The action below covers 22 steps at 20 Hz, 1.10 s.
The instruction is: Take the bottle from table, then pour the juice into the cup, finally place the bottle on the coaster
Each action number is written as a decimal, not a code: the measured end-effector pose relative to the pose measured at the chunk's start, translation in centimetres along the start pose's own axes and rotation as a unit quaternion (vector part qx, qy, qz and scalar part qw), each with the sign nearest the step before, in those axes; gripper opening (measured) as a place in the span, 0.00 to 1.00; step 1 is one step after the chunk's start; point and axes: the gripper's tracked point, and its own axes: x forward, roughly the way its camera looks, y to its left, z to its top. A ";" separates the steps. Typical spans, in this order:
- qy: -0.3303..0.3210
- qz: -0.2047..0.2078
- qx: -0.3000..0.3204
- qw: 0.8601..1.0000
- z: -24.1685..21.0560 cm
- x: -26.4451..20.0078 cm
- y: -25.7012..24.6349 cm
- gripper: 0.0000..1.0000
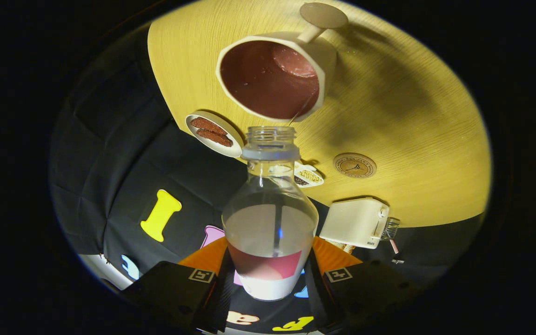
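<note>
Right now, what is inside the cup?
The cup holds dark reddish liquid; its bottom is covered by it. The gripper clamps the uncapped bottle, tipped toward it.

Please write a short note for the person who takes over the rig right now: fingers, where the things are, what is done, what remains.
Gripper: fingers shut on the bottle, which is uncapped, tilted with its mouth toward the cup.
Cup: on the wooden table, just beyond the bottle mouth, its inside reddish-brown; whether juice is in it I cannot tell.
Coaster: on the table, beside the bottle neck, nothing on it.
Done: bottle taken.
Left: finish pouring, then put the bottle on the coaster.
</note>
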 end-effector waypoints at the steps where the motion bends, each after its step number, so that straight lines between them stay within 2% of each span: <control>1: 0.000 -0.001 -0.002 1.000 -0.1 0.0 -0.1 0.71; 10: -0.019 0.006 -0.022 1.000 0.5 -0.5 -0.6 0.71; 16: -0.047 0.021 -0.110 0.993 0.2 -1.7 -0.9 0.71; 19: -0.052 0.022 -0.199 0.978 -1.2 -2.5 -1.7 0.71; 21: -0.062 0.016 -0.283 0.957 -1.9 -2.9 -2.2 0.71; 22: -0.063 0.013 -0.336 0.940 -2.1 -2.9 -2.7 0.70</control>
